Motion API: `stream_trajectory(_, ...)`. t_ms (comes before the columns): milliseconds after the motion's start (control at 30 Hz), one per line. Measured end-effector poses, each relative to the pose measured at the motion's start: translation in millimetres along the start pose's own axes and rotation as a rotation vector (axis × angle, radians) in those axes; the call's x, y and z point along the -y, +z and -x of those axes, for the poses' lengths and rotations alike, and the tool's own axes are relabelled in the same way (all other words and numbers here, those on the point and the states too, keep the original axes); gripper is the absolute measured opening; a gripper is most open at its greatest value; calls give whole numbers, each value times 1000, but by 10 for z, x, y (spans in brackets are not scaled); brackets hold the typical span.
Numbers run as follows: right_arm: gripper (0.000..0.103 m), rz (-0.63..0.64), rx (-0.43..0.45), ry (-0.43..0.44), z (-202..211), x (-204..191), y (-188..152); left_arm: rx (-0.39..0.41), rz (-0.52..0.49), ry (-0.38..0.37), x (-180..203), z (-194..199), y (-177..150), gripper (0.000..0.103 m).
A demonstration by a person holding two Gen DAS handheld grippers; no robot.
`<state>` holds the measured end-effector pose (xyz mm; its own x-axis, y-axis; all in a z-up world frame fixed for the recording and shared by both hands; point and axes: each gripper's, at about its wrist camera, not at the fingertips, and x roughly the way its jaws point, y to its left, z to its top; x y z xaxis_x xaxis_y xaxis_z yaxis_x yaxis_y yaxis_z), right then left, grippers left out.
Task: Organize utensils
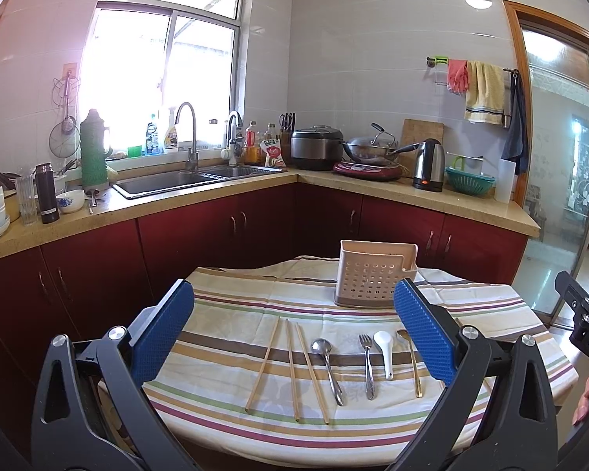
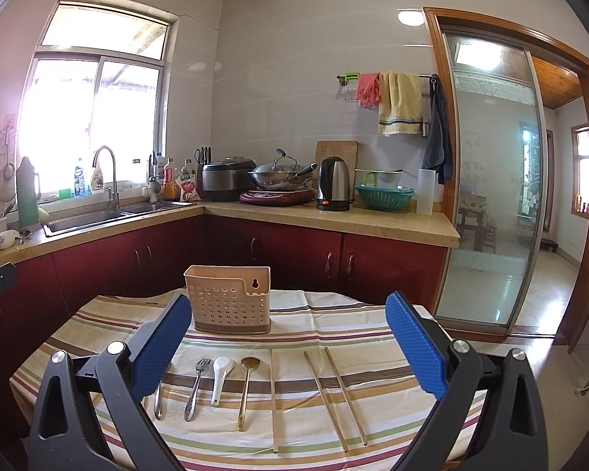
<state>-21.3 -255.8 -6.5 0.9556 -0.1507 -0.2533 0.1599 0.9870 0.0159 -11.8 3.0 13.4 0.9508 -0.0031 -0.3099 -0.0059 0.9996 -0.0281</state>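
Both claws hang above the near edge of the bench, and nothing is in either one: the left claw [image 1: 294, 329] stands wide, blue pads well apart, and the right claw [image 2: 288, 347] is just as wide. The utensils lie in a row on the striped cloth [image 1: 224, 357], handles toward us. From the left wrist view, three wooden chopsticks [image 1: 292, 369] sit at the left, then a steel spoon [image 1: 328, 369], a steel fork [image 1: 368, 365], a white ceramic spoon [image 1: 386, 349] and a gold spoon [image 1: 411, 361] at the right. The right wrist view shows more chopsticks [image 2: 335, 396] further right. Behind them all, toward the far side, stands the beige perforated holder [image 1: 367, 274], upright and, as far as I can see, with nothing in it yet. My guess on handling: the chopsticks are light, stiff and thin, lying flat on soft cloth, so they may roll or slide out of a pinch. I'd take one mid-length. The metal pieces look smooth and a bit slippery; the narrow handle near its middle seems the safest grip, not the bowl or tines. The white spoon is the fragile one, short and thick, so a gentle squeeze across the handle. The holder looks light and could tip if a utensil knocks its rim.
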Motion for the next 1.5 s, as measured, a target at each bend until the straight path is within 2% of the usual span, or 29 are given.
stream_trajectory(1500,97,10,-7,5,-17,-25,11,-8,2,2,-70,-63,-115,99)
